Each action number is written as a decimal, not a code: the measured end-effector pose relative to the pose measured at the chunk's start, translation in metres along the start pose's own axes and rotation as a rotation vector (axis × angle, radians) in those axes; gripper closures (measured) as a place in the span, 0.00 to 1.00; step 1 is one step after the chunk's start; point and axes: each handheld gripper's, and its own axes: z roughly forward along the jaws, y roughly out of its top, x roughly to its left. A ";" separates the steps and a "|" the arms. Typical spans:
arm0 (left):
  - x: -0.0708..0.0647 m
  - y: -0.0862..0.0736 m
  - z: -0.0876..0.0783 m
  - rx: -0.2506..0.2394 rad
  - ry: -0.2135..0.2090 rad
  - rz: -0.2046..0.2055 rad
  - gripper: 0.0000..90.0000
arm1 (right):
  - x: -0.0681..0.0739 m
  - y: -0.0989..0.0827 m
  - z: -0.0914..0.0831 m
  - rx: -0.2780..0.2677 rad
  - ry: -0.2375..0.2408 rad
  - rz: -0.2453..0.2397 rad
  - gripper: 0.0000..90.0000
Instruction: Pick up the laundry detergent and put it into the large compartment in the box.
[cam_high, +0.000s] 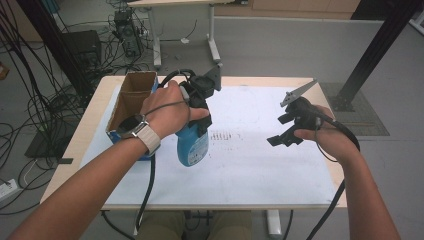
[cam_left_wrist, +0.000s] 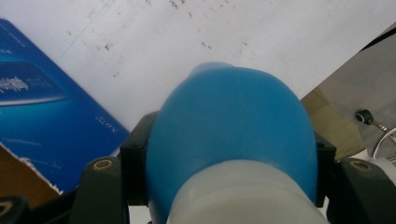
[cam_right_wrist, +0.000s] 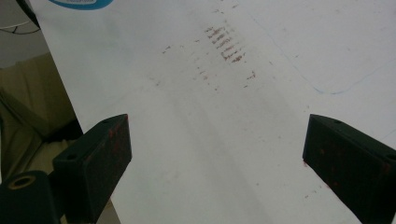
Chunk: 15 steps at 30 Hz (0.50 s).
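1. The left hand (cam_high: 167, 112) comes in from the near left corner of the tabletop, forearm slanting up toward the middle, with a watch on a pale strap at the wrist. It grips the left gripper (cam_high: 200, 112) from above, its jaws pointing down toward the near edge.
2. The left gripper's jaws are clamped on a blue plastic bottle with a white neck (cam_high: 192, 145). In the left gripper view the bottle (cam_left_wrist: 233, 135) bulges between the two black jaws, which press its sides just below the white neck.
3. The bottle hangs tilted over the white paper sheet (cam_high: 260, 165) that covers most of the tabletop, left of the middle and just beside the box.
4. The right hand (cam_high: 327, 137) enters from the near right corner and holds the right gripper (cam_high: 285, 131) over the right part of the sheet, well apart from the bottle, jaws pointing left and down.
5. In the right gripper view the right gripper's (cam_right_wrist: 215, 154) jaws stand wide apart with bare, stained sheet between them.
6. An open cardboard box with blue printed sides (cam_high: 127, 102) stands by the left edge of the tabletop, its top open. What it contains I cannot tell; its inside lies in shadow.
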 end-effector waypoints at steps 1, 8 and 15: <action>0.001 -0.001 -0.002 0.000 -0.001 -0.005 0.43 | 0.000 0.001 0.000 0.002 0.000 -0.001 0.09; 0.005 -0.005 -0.020 -0.003 0.001 -0.049 0.43 | 0.000 0.004 -0.001 0.014 -0.004 -0.007 0.09; 0.010 -0.007 -0.037 -0.002 -0.002 -0.101 0.43 | -0.002 0.006 0.001 0.015 -0.001 -0.007 0.09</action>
